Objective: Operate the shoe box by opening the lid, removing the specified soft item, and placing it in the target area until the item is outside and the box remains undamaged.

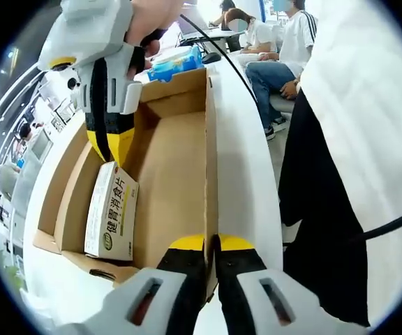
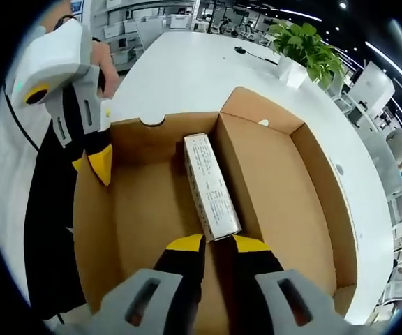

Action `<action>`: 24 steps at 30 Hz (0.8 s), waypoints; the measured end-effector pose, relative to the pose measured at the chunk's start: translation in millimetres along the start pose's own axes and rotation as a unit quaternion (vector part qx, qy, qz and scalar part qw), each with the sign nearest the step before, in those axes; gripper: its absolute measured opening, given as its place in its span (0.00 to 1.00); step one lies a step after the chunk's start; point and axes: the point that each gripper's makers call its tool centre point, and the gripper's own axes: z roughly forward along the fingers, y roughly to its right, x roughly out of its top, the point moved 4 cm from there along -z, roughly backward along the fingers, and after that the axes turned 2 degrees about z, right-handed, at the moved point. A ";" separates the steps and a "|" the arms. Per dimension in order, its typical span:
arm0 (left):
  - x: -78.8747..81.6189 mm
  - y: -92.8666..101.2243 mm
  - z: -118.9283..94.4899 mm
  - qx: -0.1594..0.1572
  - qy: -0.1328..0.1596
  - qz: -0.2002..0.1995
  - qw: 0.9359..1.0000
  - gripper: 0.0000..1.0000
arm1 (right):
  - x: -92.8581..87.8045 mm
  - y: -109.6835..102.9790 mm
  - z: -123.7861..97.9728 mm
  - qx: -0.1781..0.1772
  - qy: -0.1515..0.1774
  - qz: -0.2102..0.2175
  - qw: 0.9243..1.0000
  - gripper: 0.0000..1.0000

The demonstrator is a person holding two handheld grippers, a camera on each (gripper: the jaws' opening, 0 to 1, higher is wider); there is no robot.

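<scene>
The left gripper (image 1: 211, 250) has its yellow-tipped jaws pressed close together, with something thin pinched between them. The right gripper (image 2: 217, 244) points down, and its jaws are closed around something held between the tips. A person's hand (image 1: 149, 17) holds the right gripper from above.

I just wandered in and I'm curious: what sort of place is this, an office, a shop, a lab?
Probably an open-plan office or lab workspace. A long white table holds the open cardboard box, a potted plant stands at its far end, and seated people work at desks nearby.
</scene>
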 end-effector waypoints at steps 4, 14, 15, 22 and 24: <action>0.4 -0.2 -0.1 -0.001 -0.001 -0.003 1.000 0.03 | -5.2 1.3 -2.2 0.002 0.000 0.018 1.000 0.06; 0.4 -0.3 0.0 0.006 -0.001 -0.004 1.000 0.03 | 13.8 6.8 -21.0 -0.009 0.071 0.056 0.996 0.18; 0.4 -0.4 0.0 0.006 -0.001 -0.004 1.000 0.03 | 14.9 5.5 -22.7 -0.005 0.073 0.057 0.996 0.18; 0.8 -0.1 -0.4 0.006 0.000 -0.003 1.000 0.03 | 21.9 -6.0 -6.5 0.001 0.054 -0.026 0.998 0.25; 0.8 0.0 -0.4 0.005 0.000 -0.002 1.000 0.03 | 24.2 -7.9 -3.6 -0.011 0.041 -0.058 0.997 0.28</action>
